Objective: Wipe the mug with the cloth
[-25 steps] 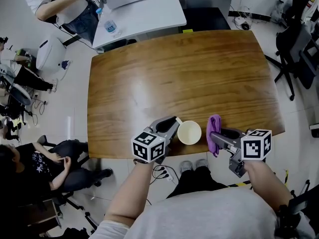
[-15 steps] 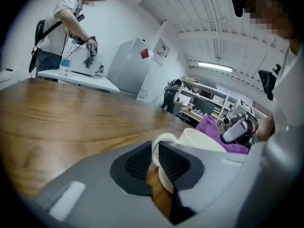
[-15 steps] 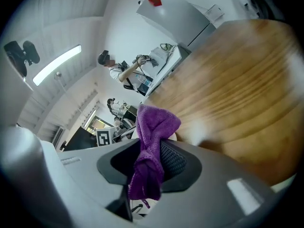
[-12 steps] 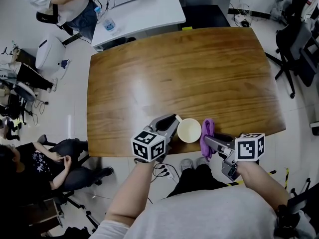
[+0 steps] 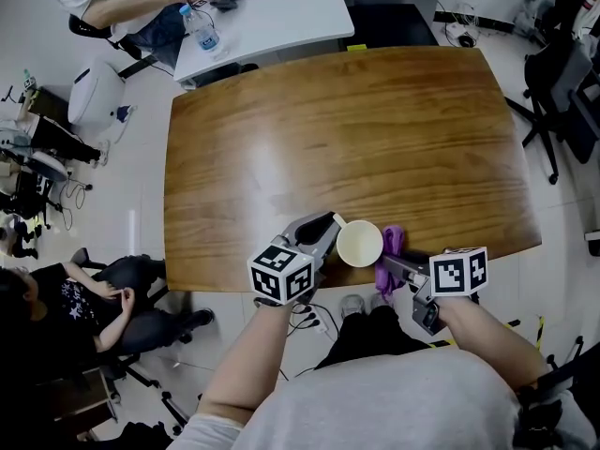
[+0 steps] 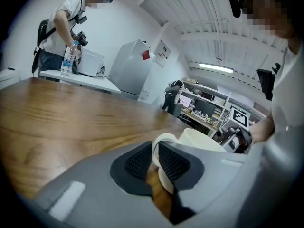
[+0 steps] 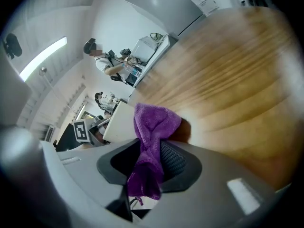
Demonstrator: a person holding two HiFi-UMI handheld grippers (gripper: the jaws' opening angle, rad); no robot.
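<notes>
Fuzzy purple cloth (image 5: 389, 251) nearer round mug (image 5: 359, 244)

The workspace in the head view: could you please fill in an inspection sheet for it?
Surface: wooden table, glossy.
Job's things: white mug upright near the front edge; purple cloth right beside it.
Clutter: nothing seen.
Grippers: left gripper shut on the mug's handle; right gripper shut on the cloth.
Cables: cables on the floor below the front edge.
Surroundings: white desk with a bottle; chairs; people at the left.
</notes>
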